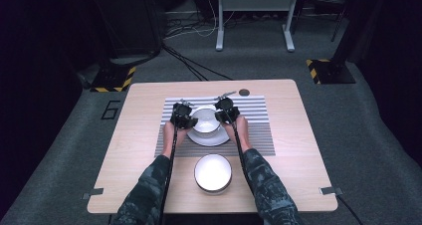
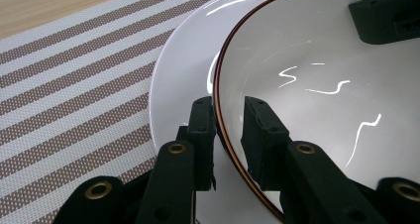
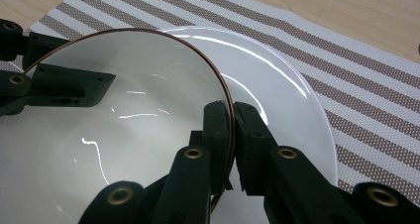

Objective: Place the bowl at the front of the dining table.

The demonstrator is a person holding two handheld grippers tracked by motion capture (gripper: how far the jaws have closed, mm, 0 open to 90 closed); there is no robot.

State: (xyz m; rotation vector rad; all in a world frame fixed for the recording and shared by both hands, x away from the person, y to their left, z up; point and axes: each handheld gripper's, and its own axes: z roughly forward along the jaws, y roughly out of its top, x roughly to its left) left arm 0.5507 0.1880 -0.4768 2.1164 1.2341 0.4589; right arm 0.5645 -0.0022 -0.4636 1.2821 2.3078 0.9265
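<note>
Plainly, my right gripper (image 3: 232, 135) pinches the rim of the white bowl (image 1: 205, 119), which sits on a plate (image 1: 211, 138) on the striped mat (image 1: 259, 125). My left gripper (image 2: 229, 130) straddles the opposite rim, jaws narrow but with a gap. Glazed, slippery, breakable, I judge: opposite rim grips suit it.

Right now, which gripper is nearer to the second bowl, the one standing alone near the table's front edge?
About equal. The left gripper and right gripper flank the bowl on the plate; the lone bowl sits centred nearer the person.
</note>
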